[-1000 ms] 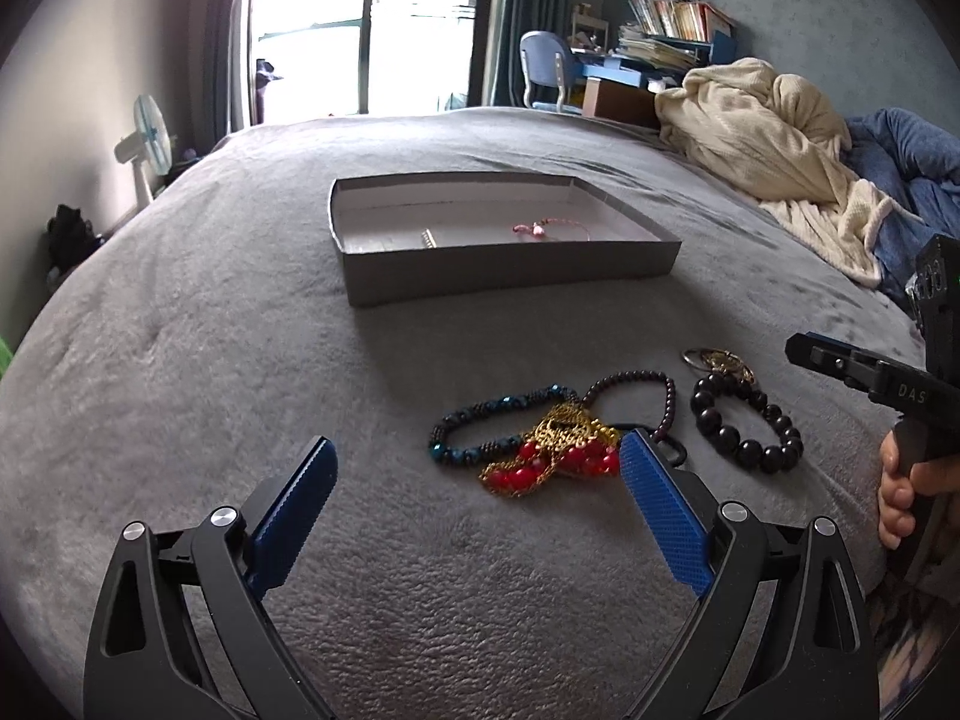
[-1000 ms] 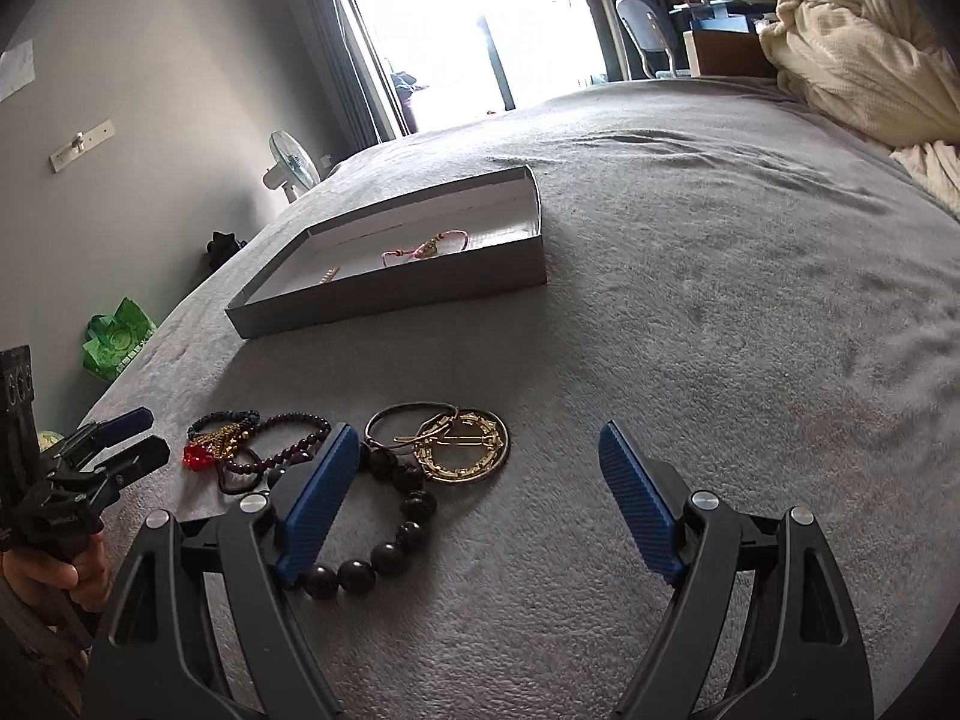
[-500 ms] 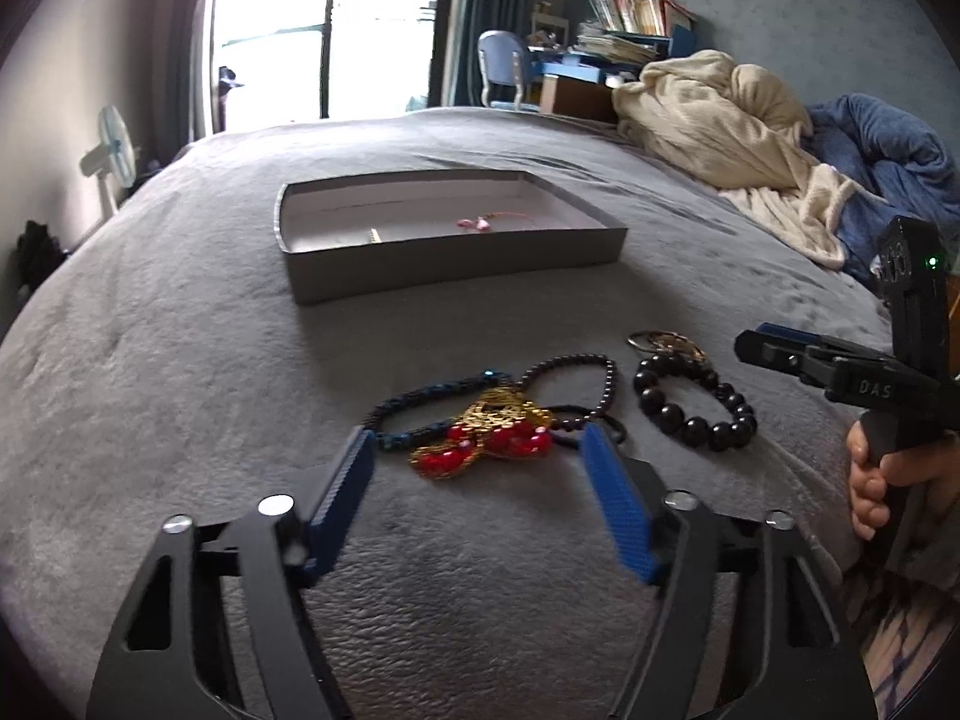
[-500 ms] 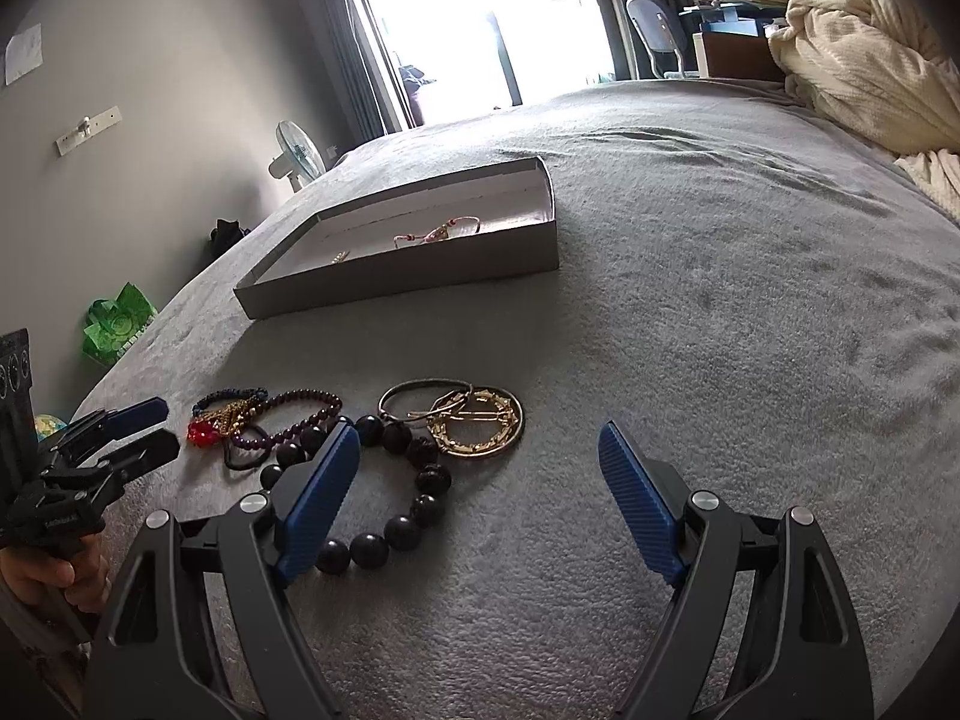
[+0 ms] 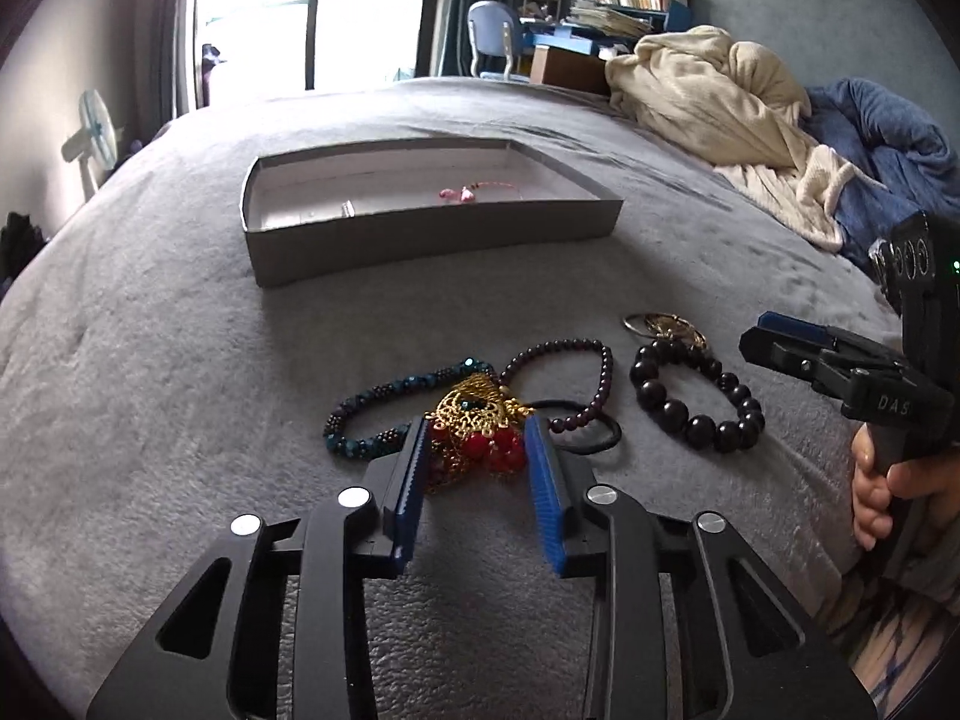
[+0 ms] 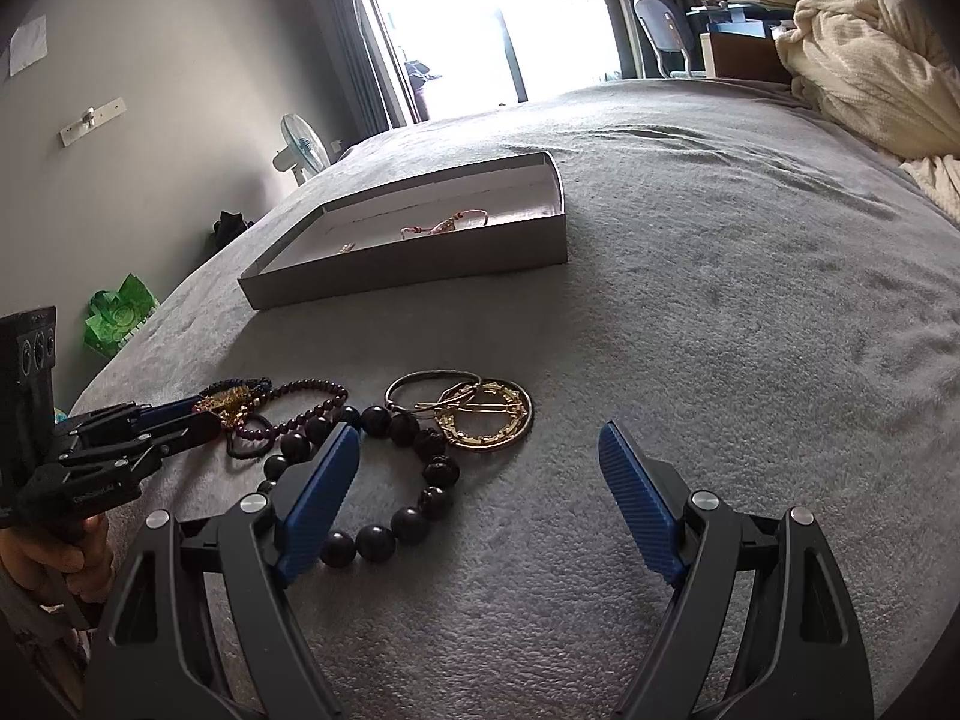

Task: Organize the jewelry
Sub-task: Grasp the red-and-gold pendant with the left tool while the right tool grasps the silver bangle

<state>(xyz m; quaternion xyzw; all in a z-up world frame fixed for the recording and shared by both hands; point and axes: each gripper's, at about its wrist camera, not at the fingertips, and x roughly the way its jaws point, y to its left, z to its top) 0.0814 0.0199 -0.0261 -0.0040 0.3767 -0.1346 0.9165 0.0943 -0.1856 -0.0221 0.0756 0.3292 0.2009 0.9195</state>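
Jewelry lies on the grey bed. My left gripper [image 5: 477, 429] has its jaws narrowed around a gold and red bead ornament [image 5: 480, 426], pads close to it on both sides; contact is unclear. Beside it lie a teal bead bracelet [image 5: 372, 405], a purple bead bracelet [image 5: 576, 372], a black hair tie [image 5: 591, 438], a black large-bead bracelet [image 5: 696, 396] and gold rings [image 5: 663, 324]. A grey shallow box [image 5: 420, 234] holds a pink bracelet [image 5: 465, 193]. My right gripper [image 6: 480, 450] is open and empty over the black large-bead bracelet [image 6: 384, 480], near the gold rings [image 6: 480, 414].
A cream blanket [image 5: 708, 102] and a blue blanket [image 5: 882, 144] are heaped at the bed's far right. A fan [image 6: 303, 147] and a green bag [image 6: 120, 312] stand beyond the bed's left edge. A desk and chair [image 5: 492, 39] stand by the window.
My left gripper has moved forward onto the gold and red ornament and its jaws have narrowed from wide open to close around it. The right gripper has barely moved.
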